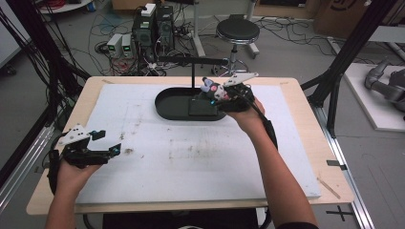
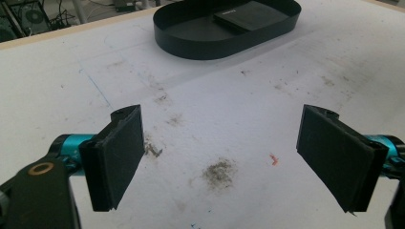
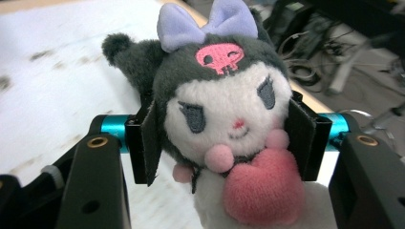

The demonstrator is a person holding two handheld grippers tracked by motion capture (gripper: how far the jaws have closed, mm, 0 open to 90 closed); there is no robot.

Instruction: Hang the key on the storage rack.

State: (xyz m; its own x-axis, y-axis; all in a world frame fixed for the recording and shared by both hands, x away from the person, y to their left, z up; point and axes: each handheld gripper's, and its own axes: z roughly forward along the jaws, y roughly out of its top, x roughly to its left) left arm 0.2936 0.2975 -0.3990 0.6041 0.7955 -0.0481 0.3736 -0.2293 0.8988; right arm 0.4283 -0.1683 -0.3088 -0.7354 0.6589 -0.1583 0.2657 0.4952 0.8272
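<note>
A: Up in the middle of the high view, the right tool [image 1: 216, 91] is clamped on a plush toy [image 1: 209, 88], right over the black oval tray [image 1: 167, 107].

B: And what a look at it in the right gripper view! The plush toy [image 3: 224, 119] sits dead centre, squeezed at both sides of its head between the two black pads [image 3: 143, 143]. Dark hood, lilac bow [image 3: 207, 21] on top, pink skull mark on the forehead, a pink heart [image 3: 262, 191] low in the frame.

A: White face turned straight at the camera. Now swing down to the lower left of the high view: the left tool [image 1: 106, 142] is low over the white mat [image 1: 191, 162], held in the person's left hand [image 1: 71, 171].

B: Jaws wide apart there, nothing between them. In the left gripper view the pads [image 2: 117, 157] stand at the lower left and lower right, with bare, smudged white mat [image 2: 229, 109] between, a grey smear and a small red mark near the bottom centre.

A: And the black oval tray [image 2: 200, 45] shows at the top of that view, a flat dark slab [image 2: 250, 14] lying inside it.

B: In the high view a thin black post with a crossbar [image 1: 193, 61] rises at the tray's far side. The mat lies on a pale wooden worktop [image 1: 90, 95]; a round stool [image 1: 237, 31] stands on the floor beyond, top centre.
</note>
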